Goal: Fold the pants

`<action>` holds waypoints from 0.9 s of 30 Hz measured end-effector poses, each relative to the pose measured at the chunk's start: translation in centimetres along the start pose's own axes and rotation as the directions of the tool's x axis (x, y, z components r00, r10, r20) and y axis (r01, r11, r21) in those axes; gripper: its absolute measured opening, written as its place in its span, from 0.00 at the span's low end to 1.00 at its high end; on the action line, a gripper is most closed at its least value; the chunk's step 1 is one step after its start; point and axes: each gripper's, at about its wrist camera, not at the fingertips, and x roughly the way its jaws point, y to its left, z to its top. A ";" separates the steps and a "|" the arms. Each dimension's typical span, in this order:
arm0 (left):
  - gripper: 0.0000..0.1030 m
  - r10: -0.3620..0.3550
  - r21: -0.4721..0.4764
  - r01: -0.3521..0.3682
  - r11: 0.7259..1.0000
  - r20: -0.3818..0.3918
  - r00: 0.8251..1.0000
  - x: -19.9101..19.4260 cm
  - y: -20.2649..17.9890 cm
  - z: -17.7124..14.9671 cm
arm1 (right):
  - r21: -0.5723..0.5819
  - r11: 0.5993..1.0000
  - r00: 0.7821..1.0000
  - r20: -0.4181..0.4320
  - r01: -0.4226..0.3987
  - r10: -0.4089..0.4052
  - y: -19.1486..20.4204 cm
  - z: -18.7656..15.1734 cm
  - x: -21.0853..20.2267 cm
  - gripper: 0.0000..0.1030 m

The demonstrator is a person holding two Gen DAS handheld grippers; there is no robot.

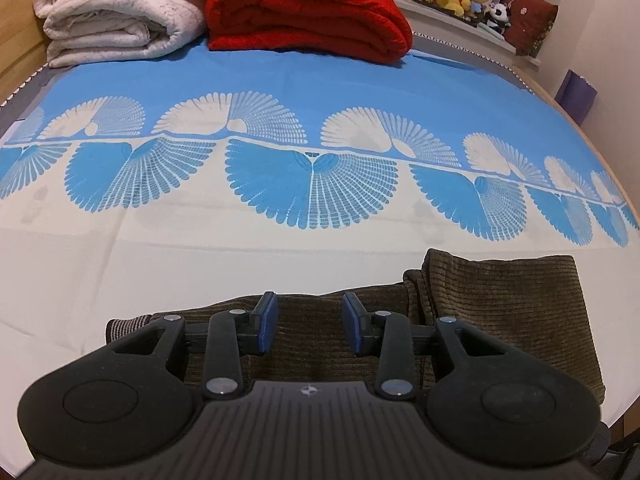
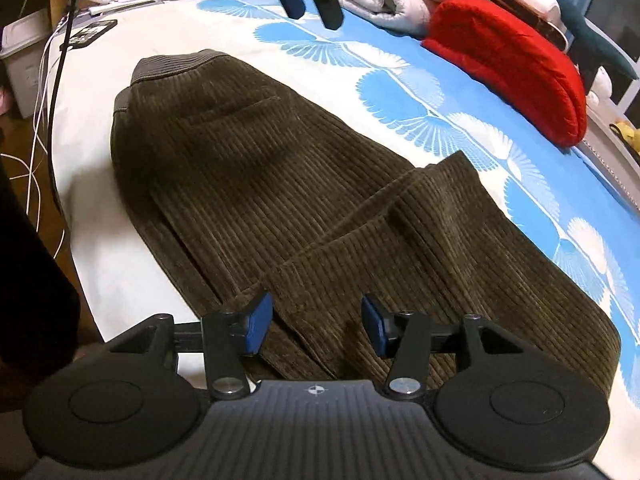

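Our left gripper (image 1: 310,326) and right gripper (image 2: 317,330) both hang parted, gripping nothing, over the brown corduroy pants (image 2: 280,200) lying half-folded on the bedsheet (image 2: 460,92). We should pinch both layers near six o'clock, then carry them toward the waistband at eleven.

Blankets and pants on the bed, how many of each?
Red blankets: 1
White blankets: 1
Brown corduroy pants: 1
Total: 3

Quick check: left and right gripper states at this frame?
Left gripper: open, holding nothing, above the brown corduroy pants.
Right gripper: open, holding nothing, over the pants' folded-over legs.
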 end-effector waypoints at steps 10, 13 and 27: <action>0.39 0.006 0.008 -0.006 1.000 -0.008 1.000 0.3 -0.1 -0.1 | -0.058 0.994 0.995 0.011 -0.096 0.096 -0.2 0.5 -0.3 0.09; 0.39 0.007 0.013 -0.007 1.000 -0.010 1.000 0.4 -0.2 0.0 | -0.020 0.995 0.994 0.056 -0.095 0.096 -1.2 1.1 -1.9 0.08; 0.39 -0.004 0.045 0.005 0.999 -0.027 1.000 1.2 -2.2 -0.1 | 0.014 0.977 0.973 0.095 -0.212 0.210 -2.0 -0.3 -4.2 0.13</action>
